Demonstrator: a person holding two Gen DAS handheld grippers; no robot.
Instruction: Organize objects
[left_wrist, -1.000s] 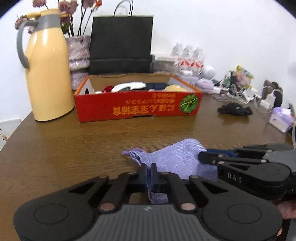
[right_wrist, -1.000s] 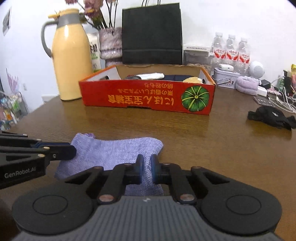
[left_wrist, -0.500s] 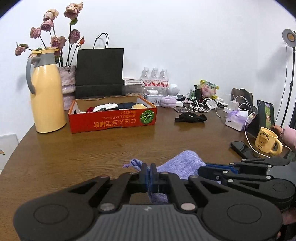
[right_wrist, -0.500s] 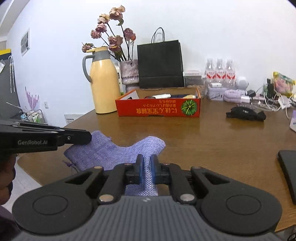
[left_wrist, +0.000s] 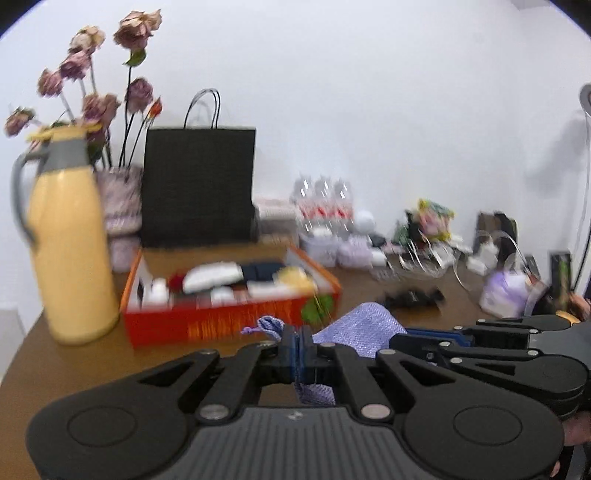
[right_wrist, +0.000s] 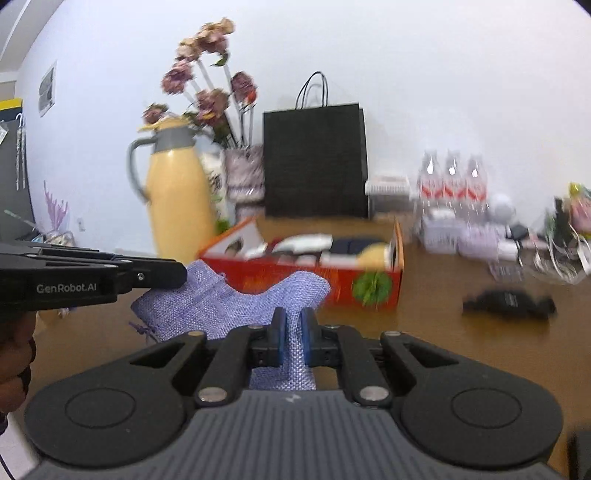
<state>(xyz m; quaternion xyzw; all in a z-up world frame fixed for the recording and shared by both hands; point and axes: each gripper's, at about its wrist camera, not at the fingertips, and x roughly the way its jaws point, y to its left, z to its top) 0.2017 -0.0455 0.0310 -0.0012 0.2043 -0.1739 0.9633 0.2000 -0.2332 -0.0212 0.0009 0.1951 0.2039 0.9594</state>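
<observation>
— Where do we stand with the lilac woven drawstring pouch (right_wrist: 236, 299)?

— We have it off the brown wooden desk (right_wrist: 443, 325), stretched between our two tools. The left tongs (left_wrist: 300, 349) are pressed together on its corded end, where the little knot (left_wrist: 267, 325) pokes out to the left of the pads. The right tongs (right_wrist: 293, 334) are pinching a fold of the cloth on the other side; a strip of fabric shows plainly between the blue pads (right_wrist: 280, 332).

— And where should it go?

— Our guess is the red cardboard tray with the green pumpkin print (right_wrist: 373, 288), which lies farther off on the desk, just right of the tall yellow thermos jug (right_wrist: 177, 206). It already holds several small things, white, dark and yellow ones, though the blur keeps us from naming them.

— How do we do this well?

— We keep both grips firm and the two tools level with each other, so the cloth neither sags nor twists. We carry it high enough to clear the tray's near wall, then lower it onto a free spot inside. We should steer wide of the jug and the black paper bag (right_wrist: 314, 158) behind the tray.

— Any risk?

— The weave is loose; a thin pinch may slip.
</observation>
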